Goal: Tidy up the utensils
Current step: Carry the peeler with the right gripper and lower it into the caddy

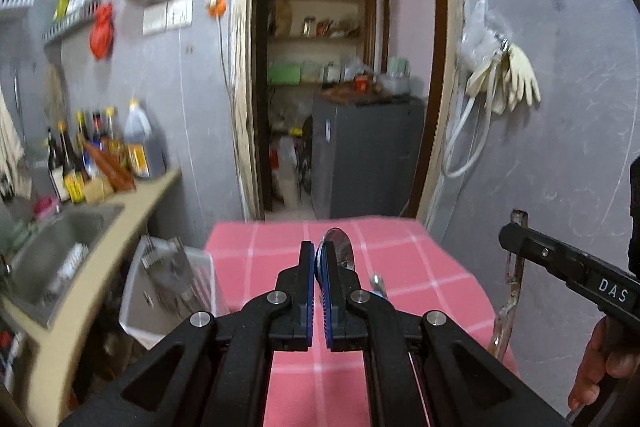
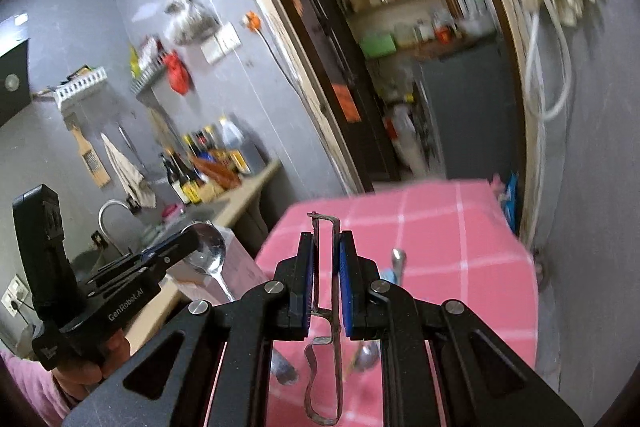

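I hold a spoon [image 1: 338,247] in the left claw [image 1: 319,259] and a peeler [image 2: 326,267] upright in the right claw [image 2: 326,267], the clear bin [image 1: 168,287] lying lower-left beside the pink bench [image 1: 400,267], nearer my left.

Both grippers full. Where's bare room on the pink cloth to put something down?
The far half of the pink cloth, toward the doorway, looks bare, as does its left strip beside the clear bin. Crowded: the near middle, where loose utensils lie under the right gripper holding the peeler. The left gripper holds a spoon.
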Tool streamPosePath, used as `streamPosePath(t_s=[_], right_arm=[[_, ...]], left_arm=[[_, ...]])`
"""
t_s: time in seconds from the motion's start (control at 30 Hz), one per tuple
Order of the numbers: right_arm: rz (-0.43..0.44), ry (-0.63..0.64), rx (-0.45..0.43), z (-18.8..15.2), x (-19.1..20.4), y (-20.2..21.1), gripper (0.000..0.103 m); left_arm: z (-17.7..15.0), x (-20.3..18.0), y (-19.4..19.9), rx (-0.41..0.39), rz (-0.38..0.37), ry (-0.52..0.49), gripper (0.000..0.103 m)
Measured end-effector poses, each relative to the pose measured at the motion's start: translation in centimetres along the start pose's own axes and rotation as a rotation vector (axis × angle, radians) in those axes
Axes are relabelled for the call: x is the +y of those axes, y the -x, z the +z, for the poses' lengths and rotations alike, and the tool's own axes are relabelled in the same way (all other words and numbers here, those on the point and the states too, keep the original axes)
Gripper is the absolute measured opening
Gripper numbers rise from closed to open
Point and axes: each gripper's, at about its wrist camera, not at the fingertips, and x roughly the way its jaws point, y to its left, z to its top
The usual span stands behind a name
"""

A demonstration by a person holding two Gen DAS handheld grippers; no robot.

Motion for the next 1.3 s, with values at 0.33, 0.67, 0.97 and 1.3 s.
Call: streamPosePath(t_s=[0.33, 0.67, 0.97, 1.3], right_arm=[[0.130, 0.121, -0.161, 5.7, 7.7, -1.5, 0.011], [0.296, 0.178, -0.261, 8.0, 15.0, -5.7, 0.011], [0.369, 0.208, -0.224, 5.9, 17.0, -10.9, 0.011], [0.424, 0.200, -0.099, 1.0, 15.1, -17.4, 0.011]], left_arm=[[5.1, 5.8, 2.7, -0.113, 0.062, 0.003, 0.004], [8.3, 10.8, 4.3, -0.209, 0.206, -0.046, 0.004], [7.1, 14.1, 2.6, -0.156, 0.292, -0.099, 0.004], [3.1, 13.6, -0.6, -0.072, 0.330, -0.189, 0.004]])
